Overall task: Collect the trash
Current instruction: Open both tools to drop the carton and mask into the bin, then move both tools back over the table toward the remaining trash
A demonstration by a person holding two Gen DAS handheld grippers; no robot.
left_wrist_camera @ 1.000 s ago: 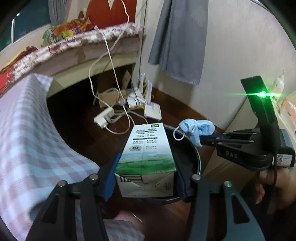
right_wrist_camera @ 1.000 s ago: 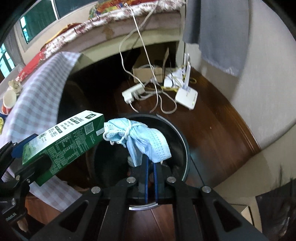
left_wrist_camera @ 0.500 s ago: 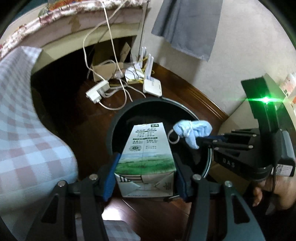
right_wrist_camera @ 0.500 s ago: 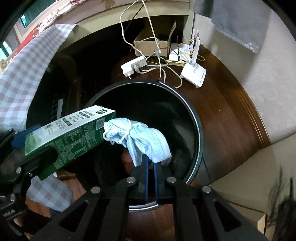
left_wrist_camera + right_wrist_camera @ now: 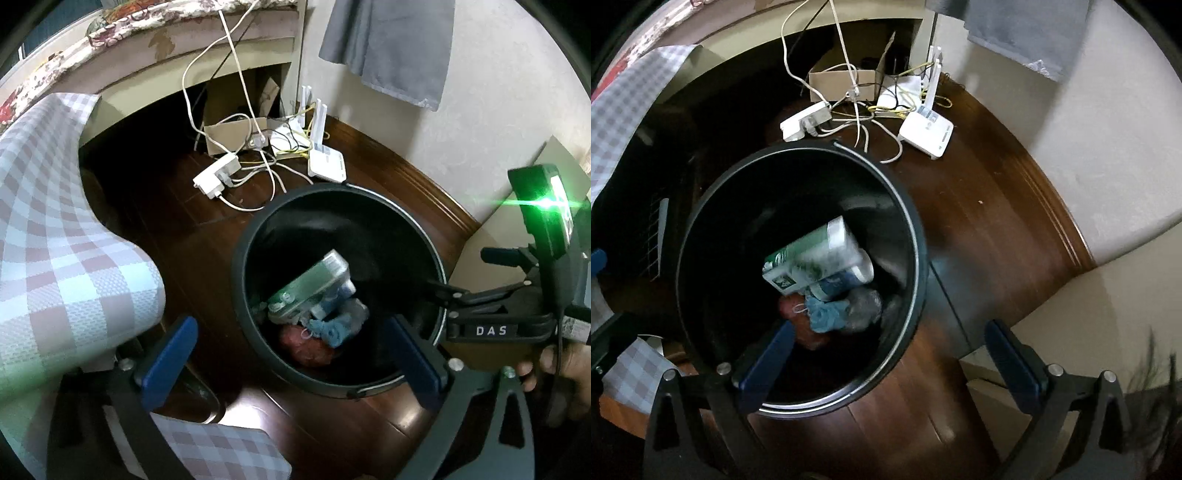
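A round black trash bin (image 5: 258,236) (image 5: 701,206) stands on the dark wooden floor. Inside it lies the green and white milk carton (image 5: 310,284) (image 5: 809,258), tilted on other trash. The blue face mask (image 5: 332,330) (image 5: 825,314) lies just below the carton, beside a red lump (image 5: 306,347). My left gripper (image 5: 291,354) hangs over the bin's near rim, jaws opening wide with nothing between them. My right gripper (image 5: 890,360) is over the bin's right rim, jaws opening wide and empty; in the left wrist view it shows at the right edge (image 5: 491,321), held by a hand (image 5: 565,365).
A checked cloth (image 5: 55,258) drapes over furniture on the left. White power strips, cables and a router (image 5: 327,166) (image 5: 927,134) lie on the floor beyond the bin, near a cardboard box (image 5: 842,83). A pale wall and a hanging grey cloth (image 5: 388,48) are to the right.
Both grippers opened. The carton left my left gripper and the mask left my right gripper; both now lie in the bin. Both grippers came lower over the bin.
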